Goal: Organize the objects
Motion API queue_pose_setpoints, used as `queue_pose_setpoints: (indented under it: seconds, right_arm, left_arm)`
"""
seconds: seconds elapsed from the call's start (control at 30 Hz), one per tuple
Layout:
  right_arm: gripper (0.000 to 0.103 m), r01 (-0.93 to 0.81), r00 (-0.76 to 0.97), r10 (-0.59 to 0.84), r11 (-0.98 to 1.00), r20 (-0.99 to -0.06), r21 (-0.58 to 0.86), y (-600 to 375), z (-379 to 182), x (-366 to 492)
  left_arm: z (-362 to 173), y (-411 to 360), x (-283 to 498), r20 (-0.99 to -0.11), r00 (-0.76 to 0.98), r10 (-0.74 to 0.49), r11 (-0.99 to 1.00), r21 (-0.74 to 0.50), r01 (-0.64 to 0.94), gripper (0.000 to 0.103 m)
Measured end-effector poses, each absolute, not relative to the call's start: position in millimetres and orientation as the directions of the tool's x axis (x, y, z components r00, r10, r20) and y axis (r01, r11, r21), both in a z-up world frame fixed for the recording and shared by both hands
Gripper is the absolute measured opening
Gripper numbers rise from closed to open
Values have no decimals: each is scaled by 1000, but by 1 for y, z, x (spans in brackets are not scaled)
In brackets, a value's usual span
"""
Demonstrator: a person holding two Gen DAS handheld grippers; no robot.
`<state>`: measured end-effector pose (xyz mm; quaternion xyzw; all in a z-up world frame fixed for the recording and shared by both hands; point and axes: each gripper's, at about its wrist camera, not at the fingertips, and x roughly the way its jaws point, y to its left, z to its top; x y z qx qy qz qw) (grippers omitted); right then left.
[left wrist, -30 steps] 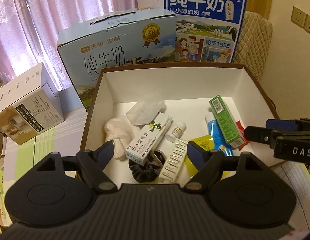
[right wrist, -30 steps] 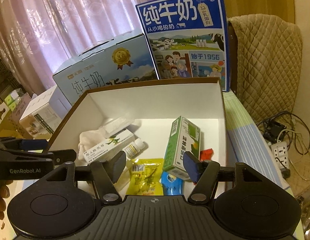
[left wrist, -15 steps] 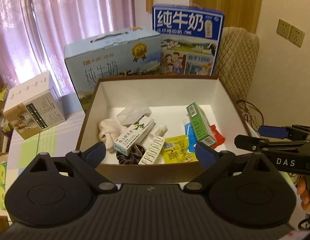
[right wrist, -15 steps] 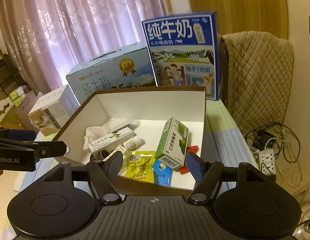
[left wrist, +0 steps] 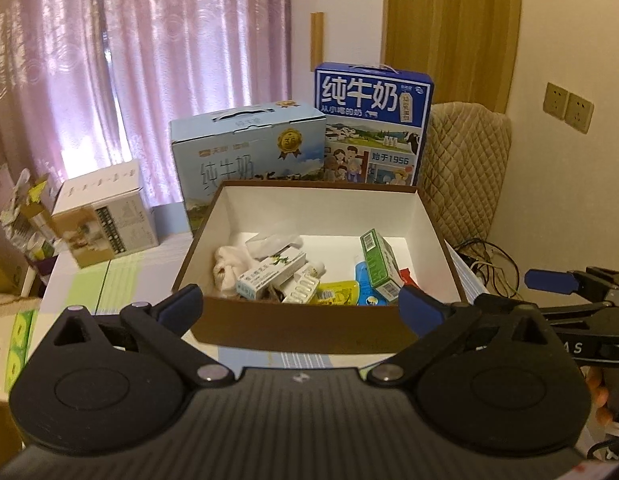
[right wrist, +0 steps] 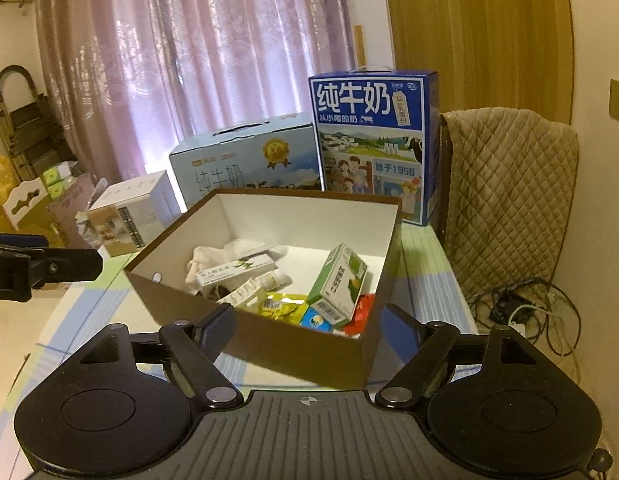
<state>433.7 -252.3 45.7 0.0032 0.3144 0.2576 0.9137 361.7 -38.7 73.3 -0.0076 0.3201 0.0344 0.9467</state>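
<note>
Brown box (left wrist: 309, 330) rests on the desk (left wrist: 141, 276), holding assorted small items. Left gripper (left wrist: 301, 304) and right gripper (right wrist: 309, 326): jaws released, grasping nothing.

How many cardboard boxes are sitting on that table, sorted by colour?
Brown, open, with white inside: 1, the brown box holding small items.
Light blue: 1, the light blue milk carton.
Dark blue: 1, the dark blue milk carton.
White: 1, the white box at the left.
Total: 4 boxes on the table.
</note>
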Motion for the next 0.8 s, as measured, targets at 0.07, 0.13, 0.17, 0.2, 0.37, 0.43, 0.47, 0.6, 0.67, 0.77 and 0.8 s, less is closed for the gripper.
queue_pose_setpoints:
  seconds: [0.07, 0.13, 0.17, 0.2, 0.37, 0.43, 0.47, 0.6, 0.67, 0.77, 0.8]
  right_arm:
    - [78, -478, 659, 482, 861, -577, 173, -256, 45, 429]
    - [78, -481, 654, 486, 859, -580, 176, -259, 44, 425]
    - [78, -482, 650, 489, 857, -582, 181, -260, 44, 423]
    - [78, -482, 645, 494, 855, -583, 190, -263, 44, 421]
    - [78, -485, 618, 534, 837, -577, 255, -272, 46, 410]
    - [78, -487, 610, 543, 832, -577, 267, -273, 48, 404]
    - [78, -489, 608, 546, 830, -577, 270, -273, 48, 400]
    - [78, -485, 604, 541, 832, -585, 268, -269, 50, 383]
    - [78, -473, 604, 531, 839, -594, 268, -266, 48, 374]
    - [78, -460, 600, 520, 846, -608, 270, -259, 46, 357]
    - [78, -455, 599, 515, 849, -613, 268, -256, 45, 350]
  left_arm:
    - [74, -39, 352, -605, 793, 72, 996, -1, -91, 102]
    - [74, -38, 343, -603, 794, 79, 994, -16, -111, 102]
    - [75, -37, 339, -602, 795, 80, 993, -23, -117, 102]
    - [75, -37, 333, -599, 797, 81, 992, -28, -121, 102]
    - [77, -37, 311, -589, 804, 83, 991, -36, -128, 102]
    - [78, -37, 303, -591, 802, 92, 990, -33, -137, 102]
    - [78, -36, 299, -594, 799, 95, 990, -30, -140, 102]
    - [75, -32, 284, -612, 785, 96, 990, -23, -138, 102]
    - [73, -30, 277, -623, 776, 92, 990, -24, -136, 102]
    - [69, -23, 264, -641, 764, 81, 991, -32, -132, 102]
    - [67, -20, 260, -648, 758, 77, 991, -36, -131, 102]
